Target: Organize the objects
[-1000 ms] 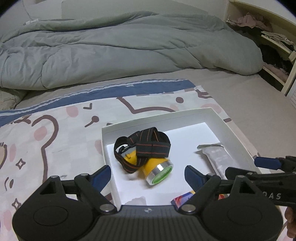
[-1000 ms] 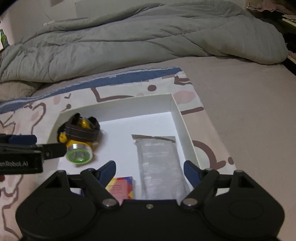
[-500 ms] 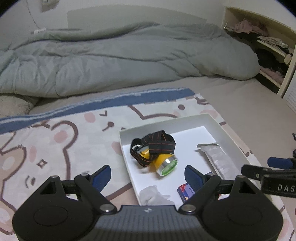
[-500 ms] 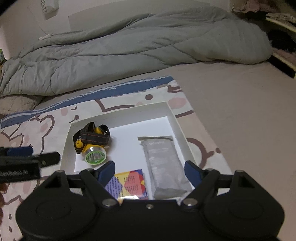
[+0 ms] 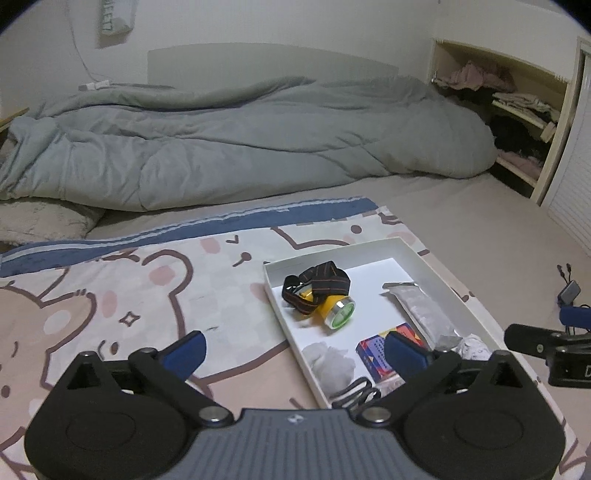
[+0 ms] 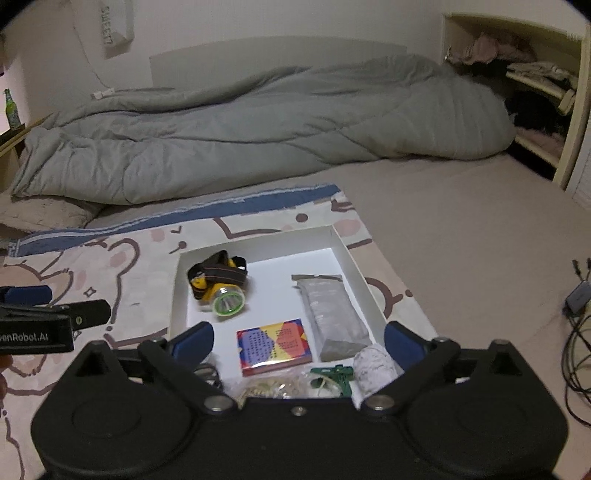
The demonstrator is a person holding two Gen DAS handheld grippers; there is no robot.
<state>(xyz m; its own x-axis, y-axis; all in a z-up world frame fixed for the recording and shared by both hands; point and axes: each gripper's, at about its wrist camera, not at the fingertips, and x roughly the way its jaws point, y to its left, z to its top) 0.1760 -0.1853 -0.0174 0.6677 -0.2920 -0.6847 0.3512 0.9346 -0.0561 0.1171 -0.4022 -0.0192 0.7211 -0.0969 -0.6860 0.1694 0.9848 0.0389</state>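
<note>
I see both grippers, left [image 5: 293,349] and right [image 6: 299,341], fingers wide and empty above the white tray [image 6: 351,254]; the headlamp [image 6: 219,286] lies inside, beside perhaps a foil pouch [image 6: 330,310].

1. White tray [image 6: 352,258]: near edge hidden behind the right gripper [image 6: 297,341] body in the right wrist view; near-right corner covered in the left wrist view too.
2. Black looped item [image 5: 356,392] at tray's near-left corner: half hidden by the left gripper [image 5: 295,350], can't ID it.
3. Clear bag [image 6: 273,387] at tray's near edge: bottom cut by gripper, contents too small to tell.
4. Green item [image 6: 334,376] beside the bag: shape unclear.
5. Colourful box [image 6: 274,346] mid-tray: print unreadable; partly behind a finger [image 5: 404,350] in the left view.
6. Grey pouch [image 6: 330,314]: lettering illegible.
7. Wall sign [image 6: 114,29] beyond tray: cut by top edge.
8. Cables [image 6: 576,347] right of tray: run off the frame.
</note>
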